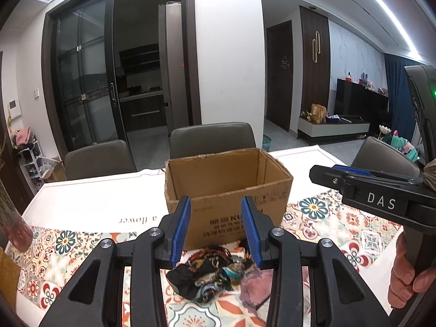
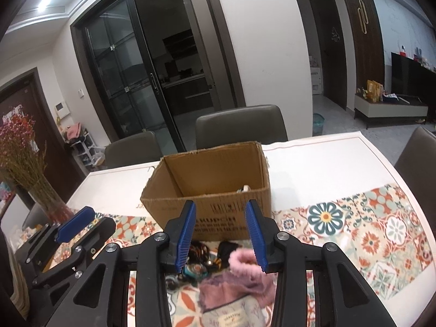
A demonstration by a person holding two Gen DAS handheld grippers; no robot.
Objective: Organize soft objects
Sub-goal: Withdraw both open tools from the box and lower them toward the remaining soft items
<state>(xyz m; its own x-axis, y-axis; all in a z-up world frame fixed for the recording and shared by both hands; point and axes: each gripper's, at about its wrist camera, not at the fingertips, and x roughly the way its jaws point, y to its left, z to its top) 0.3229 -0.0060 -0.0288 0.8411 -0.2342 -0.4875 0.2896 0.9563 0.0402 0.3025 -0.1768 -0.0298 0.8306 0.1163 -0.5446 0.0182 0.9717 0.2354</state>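
A vase [image 2: 50,204] of dried flowers stands at the table's [image 2: 327,163] left edge, on a floral cloth [image 2: 381,231] that runs across the near half of the tabletop. The left gripper [image 1: 216,226] hangs over the near edge with its blue pads [image 1: 181,231] apart and nothing between them; below it lies a dark patterned scarf [image 1: 207,275], crumpled on the cloth, touching a mauve cloth [image 1: 253,288] at its right. An open box [image 1: 226,188] stands mid-table just beyond the heap, and from the right wrist view something small shows inside at its near right corner, too small to tell. The right gripper [image 2: 222,234] also has its jaws apart and empty, above a pink fuzzy piece [image 2: 242,261] and a pale printed fabric [image 2: 234,313] nearer the edge. A person's hand [image 1: 408,275] grips that tool's handle at the far right. Three grey chairs [image 1: 212,139] stand along the table's far side, with a fourth at its right end.
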